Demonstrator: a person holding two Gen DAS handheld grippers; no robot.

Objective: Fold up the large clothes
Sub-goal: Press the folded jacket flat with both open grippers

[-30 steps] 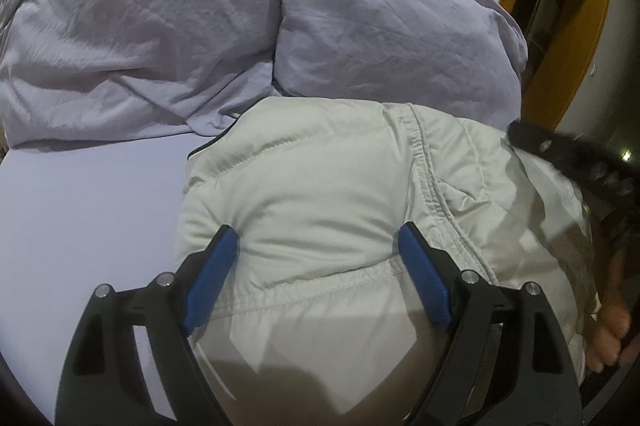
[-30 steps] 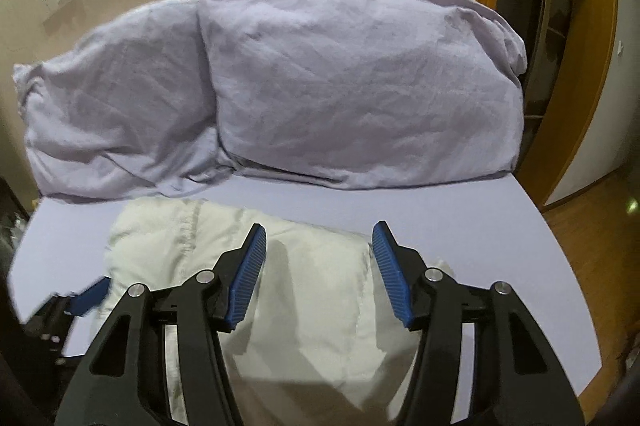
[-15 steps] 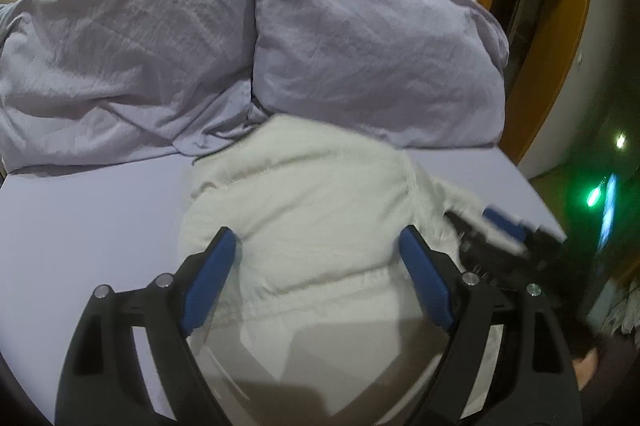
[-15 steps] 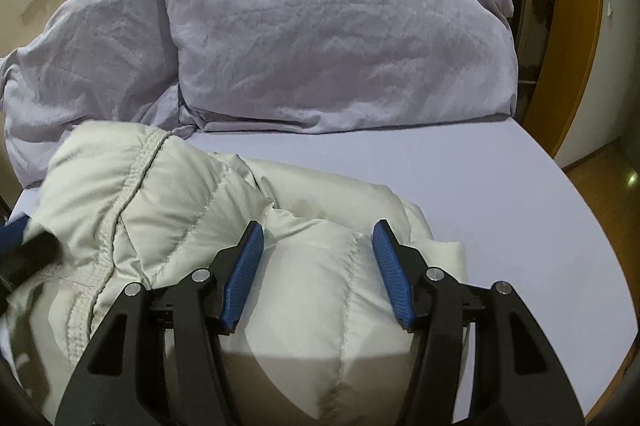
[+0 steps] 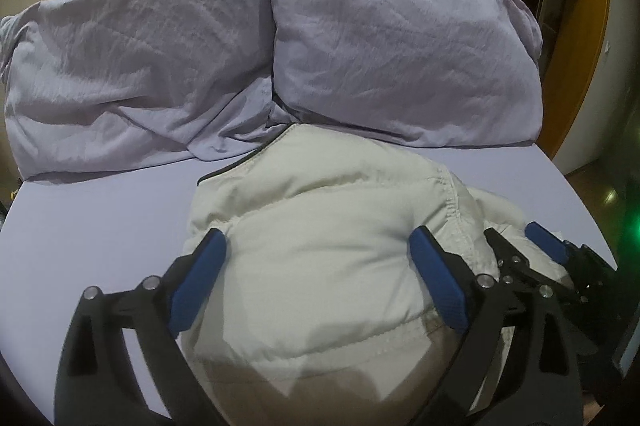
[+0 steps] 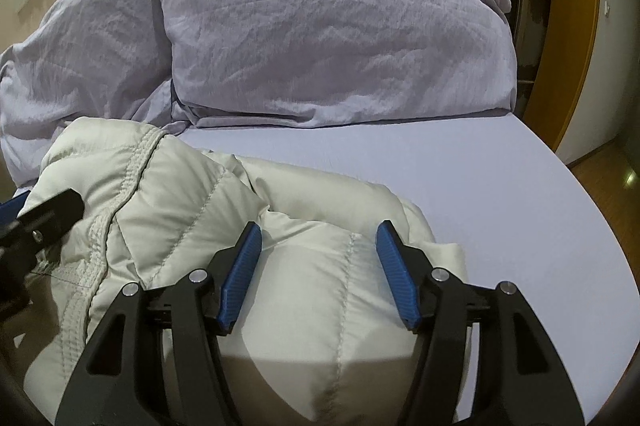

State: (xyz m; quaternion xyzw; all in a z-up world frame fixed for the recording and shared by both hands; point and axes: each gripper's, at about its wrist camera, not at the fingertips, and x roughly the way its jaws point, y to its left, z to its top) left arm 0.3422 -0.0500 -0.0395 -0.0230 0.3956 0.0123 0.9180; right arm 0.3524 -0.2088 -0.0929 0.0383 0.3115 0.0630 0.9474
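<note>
A cream quilted puffer jacket (image 5: 320, 238) lies bunched and folded on the lilac bed sheet (image 5: 100, 218). It also fills the lower left of the right wrist view (image 6: 192, 210). My left gripper (image 5: 318, 258) is open, with its blue pads spread over the jacket's left part and nothing held. My right gripper (image 6: 318, 262) is open over the jacket's right part, also holding nothing. The right gripper shows at the right edge of the left wrist view (image 5: 520, 254). The left gripper's black finger shows at the left edge of the right wrist view (image 6: 48, 218).
Two large lilac pillows (image 5: 392, 38) (image 5: 132, 66) lean against the beige wall at the head of the bed. The bed's right edge (image 6: 592, 226) drops to a wooden floor. An orange wooden door frame (image 6: 572, 26) stands at the right.
Both grippers have drawn back and lowered toward the jacket. The right gripper has come in beside the left one. The jacket has settled into a folded heap.
</note>
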